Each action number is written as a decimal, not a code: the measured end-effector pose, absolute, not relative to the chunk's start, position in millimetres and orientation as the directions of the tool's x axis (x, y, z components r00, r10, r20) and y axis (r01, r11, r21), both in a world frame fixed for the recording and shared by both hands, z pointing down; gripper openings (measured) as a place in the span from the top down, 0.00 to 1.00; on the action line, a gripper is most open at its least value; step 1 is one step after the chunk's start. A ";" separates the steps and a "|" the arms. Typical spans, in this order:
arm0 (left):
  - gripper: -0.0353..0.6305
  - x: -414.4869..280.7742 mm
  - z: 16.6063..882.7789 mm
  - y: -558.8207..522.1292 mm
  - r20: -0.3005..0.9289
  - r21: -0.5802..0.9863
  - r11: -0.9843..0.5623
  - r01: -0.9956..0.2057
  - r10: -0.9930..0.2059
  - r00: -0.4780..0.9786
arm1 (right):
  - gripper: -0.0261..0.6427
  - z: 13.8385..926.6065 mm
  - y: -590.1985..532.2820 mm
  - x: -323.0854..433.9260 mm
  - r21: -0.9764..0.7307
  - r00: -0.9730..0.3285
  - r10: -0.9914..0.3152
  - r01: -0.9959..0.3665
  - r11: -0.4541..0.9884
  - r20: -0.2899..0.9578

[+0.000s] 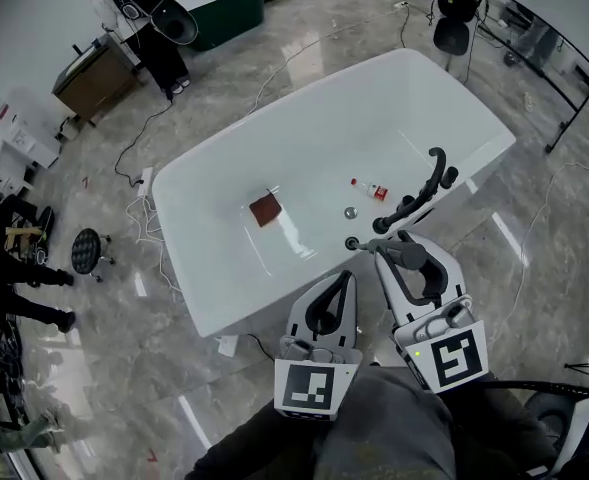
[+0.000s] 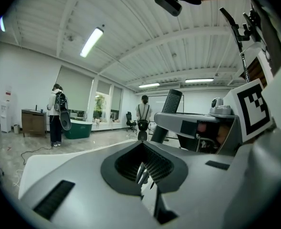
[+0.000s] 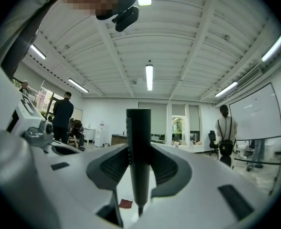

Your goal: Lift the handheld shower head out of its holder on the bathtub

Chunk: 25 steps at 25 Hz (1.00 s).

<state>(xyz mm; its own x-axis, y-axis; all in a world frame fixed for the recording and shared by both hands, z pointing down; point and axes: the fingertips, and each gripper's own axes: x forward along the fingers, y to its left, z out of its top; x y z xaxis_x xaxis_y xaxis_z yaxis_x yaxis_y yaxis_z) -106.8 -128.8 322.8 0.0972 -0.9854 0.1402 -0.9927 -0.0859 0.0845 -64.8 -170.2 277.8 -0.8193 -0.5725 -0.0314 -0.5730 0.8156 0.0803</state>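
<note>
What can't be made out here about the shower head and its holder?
- Holder: head view, the right gripper covers that stretch of the bathtub rim.
- Whether the handheld shower head is out of it: right gripper view shows only its dark handle.
- Bottle label: head view, too small.

A glossy grey marble floor [image 1: 304, 38] carries a wooden cabinet [image 1: 90, 82], a round black stool [image 1: 86, 250] and a dark green tub [image 1: 229, 10] near the far wall. Overhead, a white ribbed ceiling [image 3: 188, 37] holds long tube lights [image 3: 149, 77]. Bright windows [image 3: 178, 125] and a whiteboard [image 3: 259, 116] stand beyond
</note>
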 end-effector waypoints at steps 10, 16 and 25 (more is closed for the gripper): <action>0.94 -71.0 325.7 -40.0 0.166 0.081 -0.046 -0.996 -0.984 0.059 | 0.75 254.5 -75.8 -18.4 0.102 -0.828 -0.548 -0.560 0.822 -0.119; 0.94 -49.1 332.5 2.3 0.191 0.098 -0.045 -0.994 -0.980 0.064 | 0.75 261.7 -39.2 6.2 0.097 -0.817 -0.573 -0.577 0.811 -0.063; 0.94 -56.6 330.3 30.0 0.149 0.123 -0.092 -0.988 -0.983 0.110 | 0.75 245.3 1.5 -3.2 0.144 -0.808 -0.581 -0.589 0.795 -0.102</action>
